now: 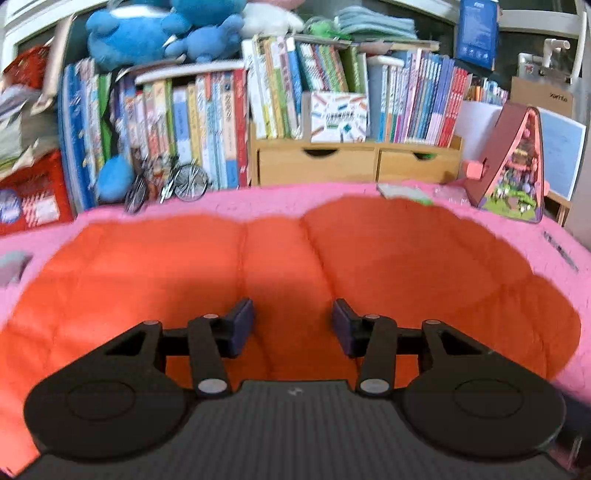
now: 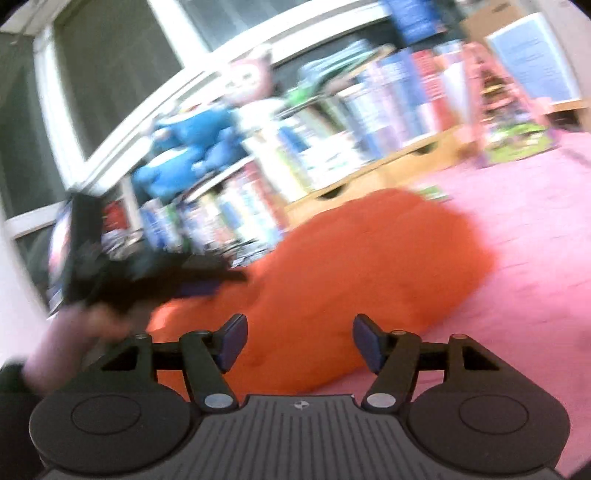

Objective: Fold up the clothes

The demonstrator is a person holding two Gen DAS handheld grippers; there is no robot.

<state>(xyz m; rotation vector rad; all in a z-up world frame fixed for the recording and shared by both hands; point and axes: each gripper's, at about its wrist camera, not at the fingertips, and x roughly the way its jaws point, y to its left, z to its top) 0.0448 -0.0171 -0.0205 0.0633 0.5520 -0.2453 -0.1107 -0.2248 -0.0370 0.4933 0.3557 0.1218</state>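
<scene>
An orange quilted garment (image 1: 288, 266) lies spread flat on a pink fuzzy cover (image 1: 229, 203). My left gripper (image 1: 293, 326) hovers over its near middle, open, with nothing between the pads. In the blurred right wrist view the same orange garment (image 2: 332, 280) lies ahead, and my right gripper (image 2: 299, 343) is open above its near edge, holding nothing. The left gripper (image 2: 207, 282) shows there too at the left, held by a hand (image 2: 85, 332) over the garment's left part.
Rows of books (image 1: 221, 110) and a wooden drawer unit (image 1: 354, 162) stand behind the cover. Blue plush toys (image 1: 159, 29) sit on top. A triangular toy house (image 1: 513, 166) stands at the back right, a small model bicycle (image 1: 166, 184) at the back left.
</scene>
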